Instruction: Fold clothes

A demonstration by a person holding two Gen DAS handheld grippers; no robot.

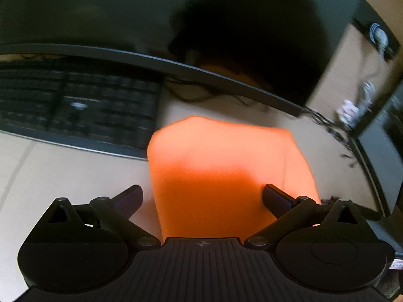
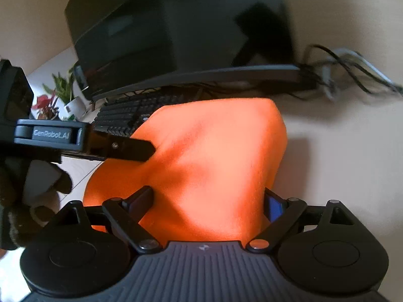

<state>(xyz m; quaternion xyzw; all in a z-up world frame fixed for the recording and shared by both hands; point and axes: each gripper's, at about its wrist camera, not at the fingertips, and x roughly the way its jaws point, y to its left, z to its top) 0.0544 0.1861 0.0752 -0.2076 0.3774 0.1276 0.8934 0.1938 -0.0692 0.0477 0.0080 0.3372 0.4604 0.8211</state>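
Two grippers worked one orange cloth [image 2: 214, 156] on a pale desk [image 2: 340, 166], in front of a black keyboard [image 1: 75, 105] and a dark monitor [image 1: 126, 12]. The left gripper [image 1: 202, 198] had its fingers spread wide, the cloth running between them without being pinched; in the right wrist view its tip reached in from the left and touched the fabric's left side, probably to pin or steady a crease. The right gripper [image 2: 209, 201] also stood with fingers apart, the cloth bulging up between them, so neither tool was clamped on it. A gloved hand [image 2: 30, 196] held the left tool. The cloth lay as a thick, compact bundle, seemingly folded over at least once. Its long axis ran away from both cameras toward the monitor, its narrower far end pointing at the keyboard's right edge.
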